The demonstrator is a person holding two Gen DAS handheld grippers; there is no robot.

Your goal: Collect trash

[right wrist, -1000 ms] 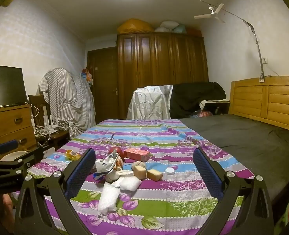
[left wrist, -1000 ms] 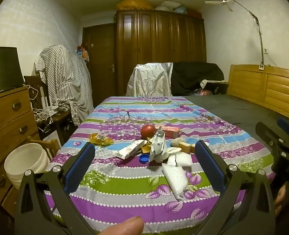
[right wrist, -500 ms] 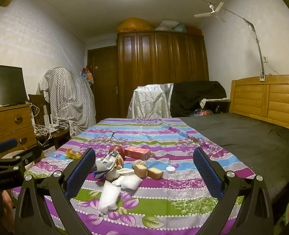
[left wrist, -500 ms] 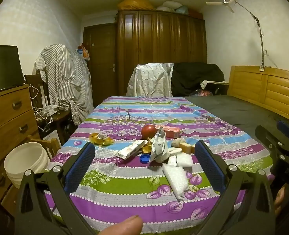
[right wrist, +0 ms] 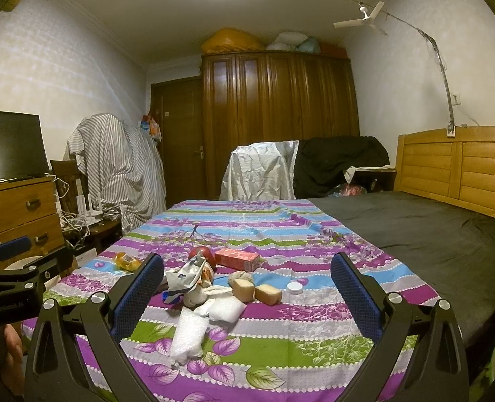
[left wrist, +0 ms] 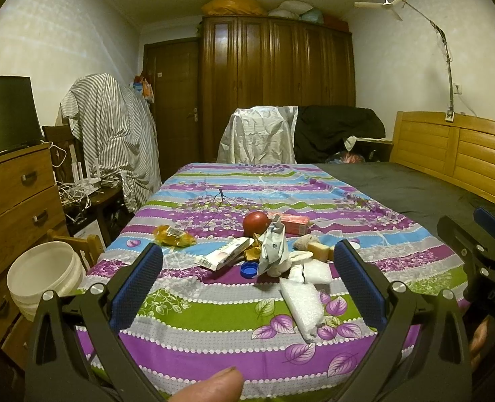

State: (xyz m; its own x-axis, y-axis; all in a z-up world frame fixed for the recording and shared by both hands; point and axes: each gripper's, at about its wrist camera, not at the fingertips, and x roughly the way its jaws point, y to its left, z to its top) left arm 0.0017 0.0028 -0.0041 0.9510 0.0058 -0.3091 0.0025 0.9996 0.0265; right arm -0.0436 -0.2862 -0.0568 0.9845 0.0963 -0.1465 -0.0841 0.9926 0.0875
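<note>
A pile of trash lies on the striped cloth [left wrist: 213,321]: a white foam bag [left wrist: 302,303], a crumpled grey wrapper [left wrist: 274,249], a blue bottle cap [left wrist: 249,270], a white box [left wrist: 225,258], a red ball [left wrist: 255,222], a pink carton [left wrist: 292,224], two sponge blocks [right wrist: 255,289] and a yellow wrapper [left wrist: 173,236]. My left gripper [left wrist: 247,281] is open and empty, short of the pile. My right gripper [right wrist: 245,293] is open and empty, also short of the pile, to the right of the left one.
A white bucket [left wrist: 43,276] stands on a chair at the left of the bed. A wooden dresser [left wrist: 12,201] is farther left. A dark mattress [right wrist: 431,234] and wooden headboard [right wrist: 465,167] are on the right. A small white lid [right wrist: 295,288] lies beside the sponges.
Both views have shifted very slightly; the grippers stay open and nothing on the cloth has moved.
</note>
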